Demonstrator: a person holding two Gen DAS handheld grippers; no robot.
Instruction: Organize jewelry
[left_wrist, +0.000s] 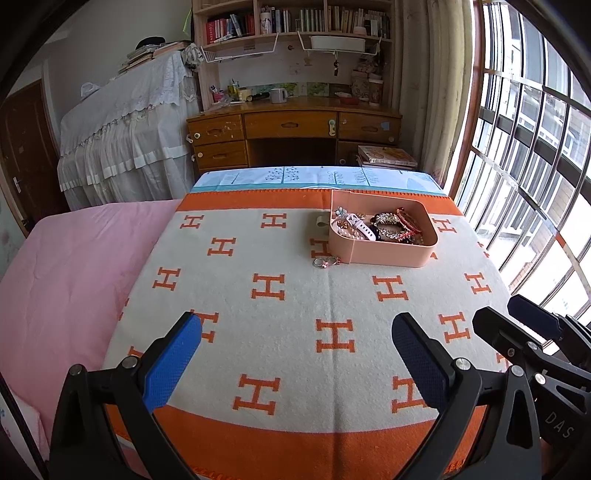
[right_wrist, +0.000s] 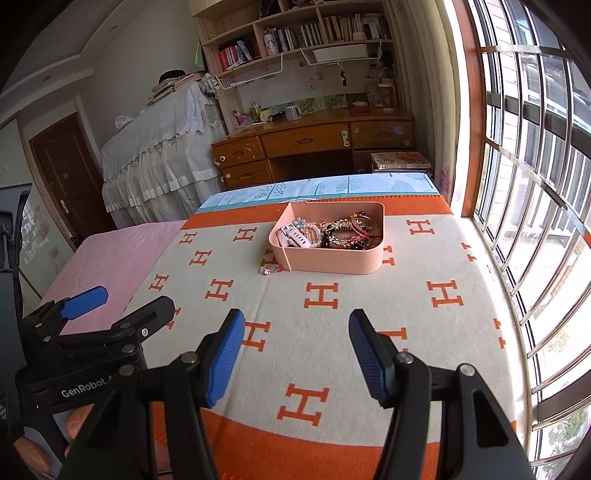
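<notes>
Most of the jewelry (left_wrist: 384, 227) already lies heaped in the pink tray (left_wrist: 391, 254) at the far side of the bed: I can make out a white watch strap (left_wrist: 360, 229), a rhinestone hair clip (right_wrist: 341, 226), red bangles (right_wrist: 364, 221), beads and a small flower piece. Only a ring or two with a pink ornament (left_wrist: 325, 262) rests on the blanket, just beside the tray's near left corner, and something small and pale (left_wrist: 320, 221) sits against the tray's far left side; what it is I cannot tell. So I judge the task nearly done, with those stray pieces left to gather, and perhaps the tangle inside to sort.

My left tool (left_wrist: 295, 354) hangs wide open and empty, low over the orange-and-cream H-patterned blanket (left_wrist: 280, 332), well short of the tray. My right tool (right_wrist: 295, 354) is likewise spread open with nothing between its blue pads (right_wrist: 225, 354), also well back. Beyond the bed stand a wooden desk (left_wrist: 291, 125) and bookshelves (left_wrist: 291, 18), with barred windows (right_wrist: 535, 147) on the right.
</notes>
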